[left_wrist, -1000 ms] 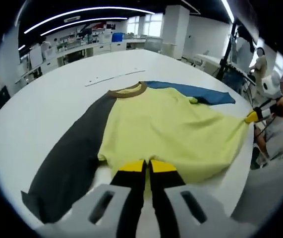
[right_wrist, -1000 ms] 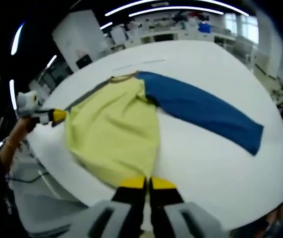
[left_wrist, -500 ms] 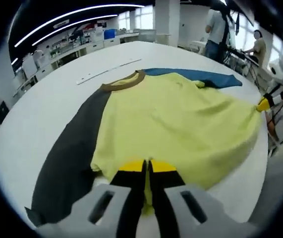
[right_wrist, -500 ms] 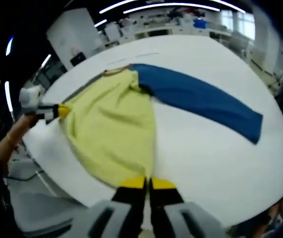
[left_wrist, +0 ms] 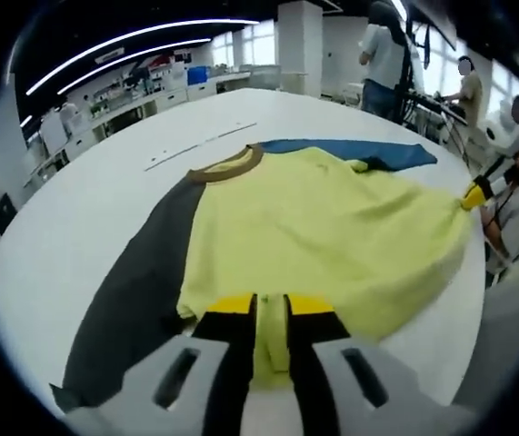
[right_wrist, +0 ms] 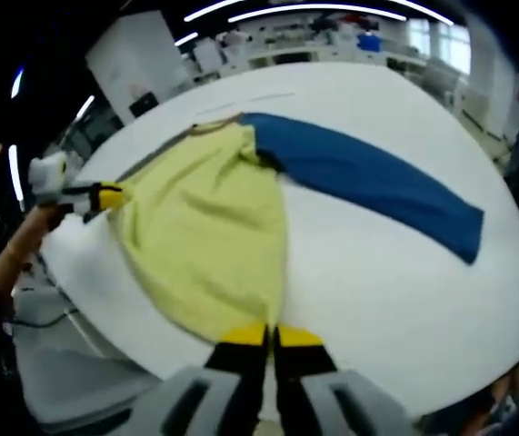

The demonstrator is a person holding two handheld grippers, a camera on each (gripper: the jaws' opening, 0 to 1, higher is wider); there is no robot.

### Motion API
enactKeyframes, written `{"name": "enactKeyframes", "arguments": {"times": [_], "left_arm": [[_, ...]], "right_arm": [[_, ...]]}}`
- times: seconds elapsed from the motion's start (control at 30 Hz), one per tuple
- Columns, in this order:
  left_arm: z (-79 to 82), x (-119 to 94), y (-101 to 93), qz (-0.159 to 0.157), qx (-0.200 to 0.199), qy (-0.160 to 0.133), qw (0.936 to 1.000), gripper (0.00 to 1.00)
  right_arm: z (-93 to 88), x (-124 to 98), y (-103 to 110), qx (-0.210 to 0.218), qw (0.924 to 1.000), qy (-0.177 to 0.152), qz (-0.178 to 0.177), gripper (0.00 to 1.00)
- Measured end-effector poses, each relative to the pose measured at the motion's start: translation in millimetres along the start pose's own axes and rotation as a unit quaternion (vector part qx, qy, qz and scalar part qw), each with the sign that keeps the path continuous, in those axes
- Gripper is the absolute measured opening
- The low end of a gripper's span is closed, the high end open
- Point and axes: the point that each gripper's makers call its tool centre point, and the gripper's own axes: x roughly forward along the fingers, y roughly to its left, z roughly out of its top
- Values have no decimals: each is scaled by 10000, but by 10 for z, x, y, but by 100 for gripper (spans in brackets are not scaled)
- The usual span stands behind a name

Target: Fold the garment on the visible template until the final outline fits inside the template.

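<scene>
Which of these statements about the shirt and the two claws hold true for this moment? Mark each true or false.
1. The yellow-bodied shirt lies spread on the white round table. True.
2. Both sleeves are blue. False: one is the blue sleeve, the other the dark grey sleeve.
3. The left claw has yellow fabric between its jaws. True.
4. The right claw hangs open above the blue sleeve. False: it is shut on the shirt's yellow hem, away from that sleeve.
5. The brown collar lies at the shirt's end far from both claws. True.
</scene>
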Motion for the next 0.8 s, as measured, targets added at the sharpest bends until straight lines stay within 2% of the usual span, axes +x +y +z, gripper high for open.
{"name": "enactKeyframes", "arguments": {"times": [0.33, 0.6, 0.8], "left_arm": [[-173, -74, -27, -102, 39, 227, 9997, 11], [-276, -94, -73, -115, -175, 321, 9993, 8], [-393, -60, -78, -90, -184, 440, 9988, 7]], "right_arm": [[-6, 10, 2, 17, 10000, 1, 23, 0], [-11, 11, 5, 17, 10000, 15, 18, 0], [-24, 8, 26, 19, 10000, 25, 20, 0]]}}
